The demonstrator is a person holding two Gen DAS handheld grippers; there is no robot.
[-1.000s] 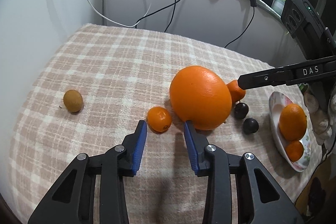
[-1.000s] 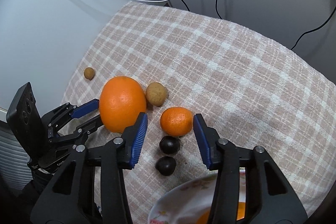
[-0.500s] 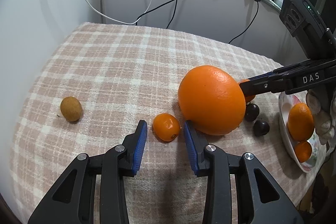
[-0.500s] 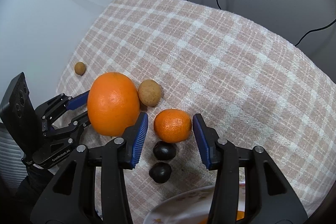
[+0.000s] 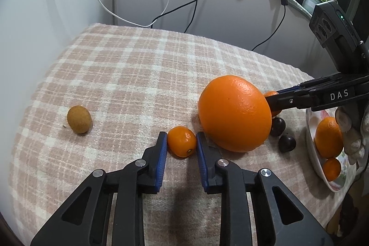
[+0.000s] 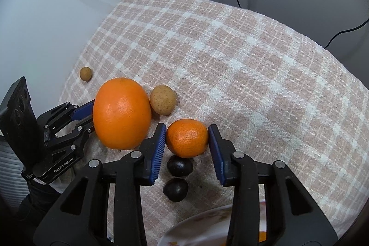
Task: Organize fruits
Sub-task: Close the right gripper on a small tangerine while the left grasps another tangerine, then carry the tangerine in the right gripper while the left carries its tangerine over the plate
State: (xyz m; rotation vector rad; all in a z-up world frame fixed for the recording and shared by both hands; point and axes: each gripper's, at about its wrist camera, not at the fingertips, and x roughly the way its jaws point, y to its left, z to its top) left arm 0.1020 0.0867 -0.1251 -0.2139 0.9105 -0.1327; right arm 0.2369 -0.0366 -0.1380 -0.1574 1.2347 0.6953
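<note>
In the left wrist view, my left gripper [image 5: 179, 142] has its blue pads on both sides of a small kumquat [image 5: 181, 141] that rests on the checked cloth. A large orange [image 5: 234, 113] lies just right of it. In the right wrist view, my right gripper [image 6: 187, 135] has its pads against both sides of a mandarin [image 6: 187, 138] on the cloth. Two dark plums [image 6: 180, 165] lie below the mandarin. The plate [image 5: 320, 167] at the right holds two orange fruits.
A brown longan [image 5: 78, 119] lies alone at the left of the cloth. A larger brown fruit [image 6: 162, 99] sits behind the large orange [image 6: 121, 112]. Cables hang down the wall behind the table. The cloth's edge drops off at the left and back.
Both grippers moved forward and narrowed. The left pads now flank the kumquat, the right pads now touch the mandarin. The fruits have stayed on the cloth.
</note>
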